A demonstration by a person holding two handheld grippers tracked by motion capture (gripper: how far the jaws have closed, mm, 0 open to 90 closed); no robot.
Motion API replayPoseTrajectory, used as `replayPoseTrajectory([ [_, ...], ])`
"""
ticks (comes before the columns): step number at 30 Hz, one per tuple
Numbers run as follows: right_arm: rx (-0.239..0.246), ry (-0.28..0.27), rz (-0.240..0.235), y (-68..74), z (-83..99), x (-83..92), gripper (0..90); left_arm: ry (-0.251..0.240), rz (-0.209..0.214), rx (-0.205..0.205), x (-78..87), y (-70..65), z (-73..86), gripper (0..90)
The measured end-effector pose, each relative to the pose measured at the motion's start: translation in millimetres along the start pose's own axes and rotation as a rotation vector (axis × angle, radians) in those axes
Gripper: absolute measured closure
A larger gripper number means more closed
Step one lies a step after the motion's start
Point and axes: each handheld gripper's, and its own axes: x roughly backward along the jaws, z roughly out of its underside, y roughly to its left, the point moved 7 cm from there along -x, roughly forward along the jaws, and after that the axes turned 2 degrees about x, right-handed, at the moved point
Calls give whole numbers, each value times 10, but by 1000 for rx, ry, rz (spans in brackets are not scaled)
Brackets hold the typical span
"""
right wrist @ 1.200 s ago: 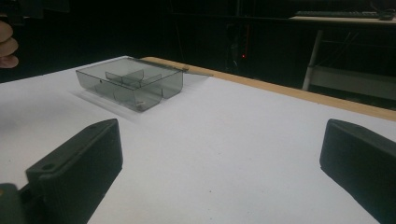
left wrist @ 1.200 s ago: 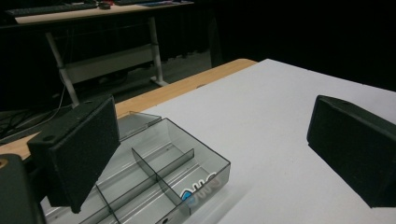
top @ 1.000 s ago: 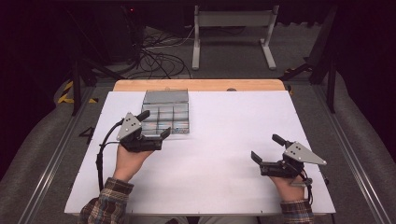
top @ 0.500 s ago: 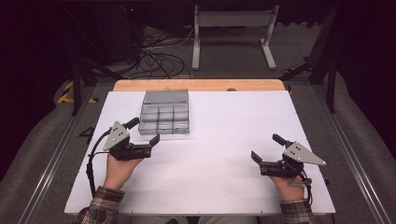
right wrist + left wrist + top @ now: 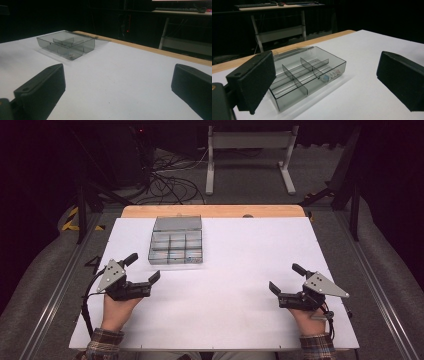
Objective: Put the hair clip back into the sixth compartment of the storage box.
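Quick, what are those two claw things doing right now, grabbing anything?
Left gripper: open, holding nothing, beside the clear divided box.
Right gripper: open, holding nothing, over the white table.

Both tools point(image 5: 142, 269) point(image 5: 284, 277) rest apart from compartment box point(image 5: 176, 247).

- my left gripper point(image 5: 142, 268): black body, grey three-cornered plate on top, black cable trailing off it
- my right gripper point(image 5: 285, 278): same black build, same grey plate, cable at the wrist
- jaw pads: blocky matte black, small screw hole in one
- sleeves point(image 5: 104, 344): plaid flannel cuffs, both wrists
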Motion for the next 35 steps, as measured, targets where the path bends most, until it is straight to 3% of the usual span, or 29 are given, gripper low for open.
replayPoseTrajectory([
  [9,-3,-3,1,-5,-2,8,0,17,-14,-24,82,32,122,23],
  [29,-3,8,6,-16,15,-3,0,1,-21,30,219,104,260,19],
  [35,9,13,6,-7,19,-12,0,1,-14,25,216,88,259,19],
])
